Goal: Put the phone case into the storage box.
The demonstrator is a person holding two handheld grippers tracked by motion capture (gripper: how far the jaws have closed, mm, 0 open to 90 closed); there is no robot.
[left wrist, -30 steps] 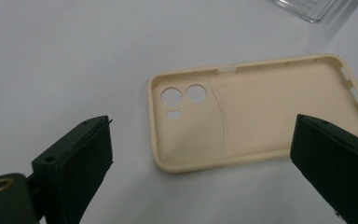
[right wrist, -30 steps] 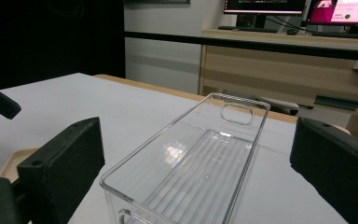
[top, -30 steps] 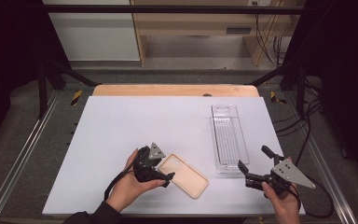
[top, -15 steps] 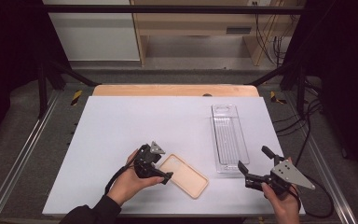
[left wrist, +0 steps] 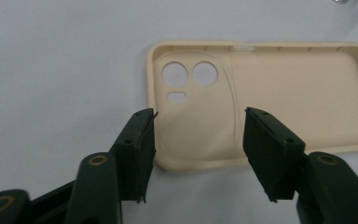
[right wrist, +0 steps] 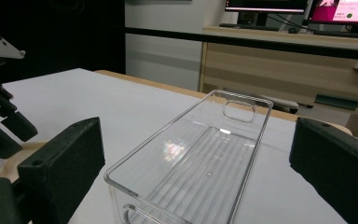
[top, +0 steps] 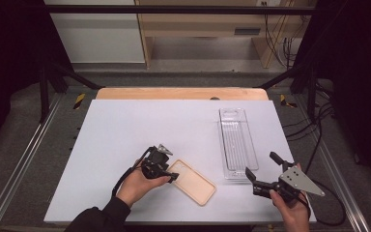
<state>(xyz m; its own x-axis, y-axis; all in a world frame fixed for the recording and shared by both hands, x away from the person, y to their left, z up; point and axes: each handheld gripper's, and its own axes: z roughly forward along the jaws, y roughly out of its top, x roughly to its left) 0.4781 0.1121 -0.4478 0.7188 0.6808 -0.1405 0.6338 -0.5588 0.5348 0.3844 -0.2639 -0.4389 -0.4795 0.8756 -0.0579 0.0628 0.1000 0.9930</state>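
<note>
A beige phone case [top: 195, 186] lies inside-up on the white table [top: 125, 130], front and centre. My left gripper [top: 174, 176] is at its near-left end. In the left gripper view the case [left wrist: 284, 93] shows its camera holes, and my left gripper [left wrist: 198, 149] has that end between its jaws. The jaws have just been closing; the left one stands at the case's edge and the right one over its inside, with no clear squeeze. A clear plastic tray [top: 236, 140] lies to the right. My right gripper [top: 261, 164] stands open just short of the tray's near end [right wrist: 200, 158].
A wooden strip [top: 183, 93] borders the table's far edge. Metal rails [top: 24, 159] run along both sides of the table. Cables [top: 328, 203] trail off to the right. A desk with monitors [right wrist: 303, 9] stands beyond the table.
The left gripper has edged down towards the phone case and its jaws have narrowed around the case's end. The right gripper, the case and the tray have stayed put.
</note>
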